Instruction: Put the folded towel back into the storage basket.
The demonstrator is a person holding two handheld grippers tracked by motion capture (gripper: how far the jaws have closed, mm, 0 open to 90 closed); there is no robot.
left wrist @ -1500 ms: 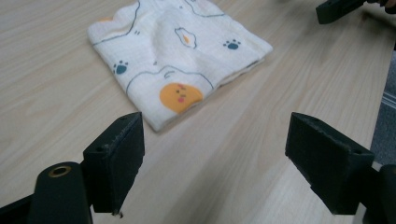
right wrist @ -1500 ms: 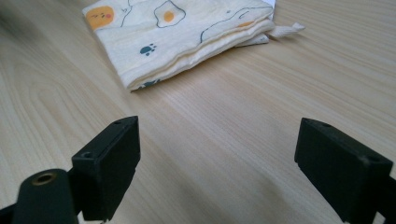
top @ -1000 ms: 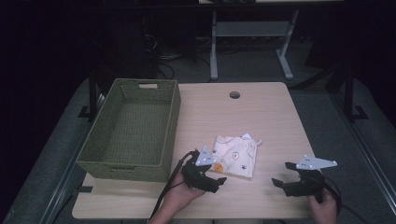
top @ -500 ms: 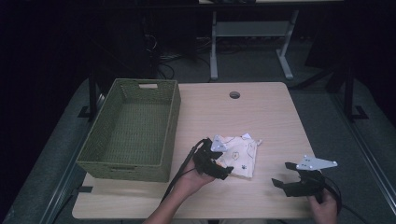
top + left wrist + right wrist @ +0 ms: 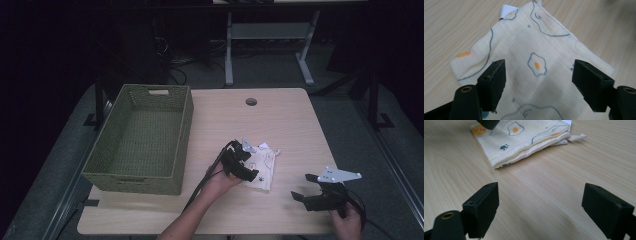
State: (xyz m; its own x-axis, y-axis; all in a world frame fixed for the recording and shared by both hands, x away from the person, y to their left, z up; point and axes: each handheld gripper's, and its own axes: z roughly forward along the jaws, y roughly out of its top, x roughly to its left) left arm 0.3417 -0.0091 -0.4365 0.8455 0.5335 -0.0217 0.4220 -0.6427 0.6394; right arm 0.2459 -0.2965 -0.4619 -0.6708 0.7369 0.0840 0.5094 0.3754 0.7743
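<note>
Your left gripper (image 5: 537,82) hovers over the folded egg-print cloth (image 5: 531,62) lying on the table (image 5: 280,120). Its jaws, just closing a little, stand apart with cloth between them, ungripped. Your right gripper (image 5: 541,210) waits nearby, jaws wide and empty. Grasping and moving remain; the wicker basket (image 5: 100,165) holds nothing.

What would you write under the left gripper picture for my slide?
Open left gripper poised over a folded cream cloth printed with fried eggs, lying on the wooden table.
</note>
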